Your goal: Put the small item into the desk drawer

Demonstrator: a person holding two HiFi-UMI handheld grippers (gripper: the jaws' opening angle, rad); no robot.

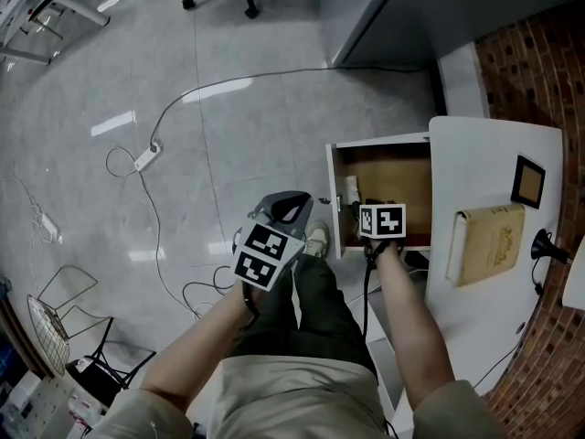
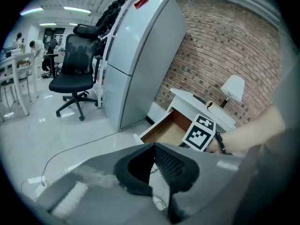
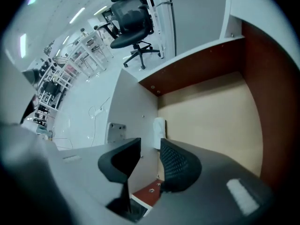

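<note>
The desk drawer (image 1: 393,174) stands pulled out, its wooden bottom (image 3: 211,121) bare. The small item (image 3: 159,132), a white roll, lies on that bottom against the grey front panel (image 3: 131,107); in the head view the item (image 1: 351,190) sits at the drawer's left side. My right gripper (image 3: 150,149) hangs over the drawer's near corner, open, with nothing between its pads and the item just beyond the tips. Its marker cube (image 1: 382,219) covers the jaws from above. My left gripper (image 2: 153,146) is shut and empty, held over the floor left of the drawer (image 1: 291,201).
The white desk top (image 1: 494,154) carries a tan book (image 1: 489,243), a black frame (image 1: 528,181) and a lamp (image 1: 548,247). A cable and power strip (image 1: 146,158) lie on the floor. A grey refrigerator (image 2: 140,55) and an office chair (image 2: 77,55) stand beyond.
</note>
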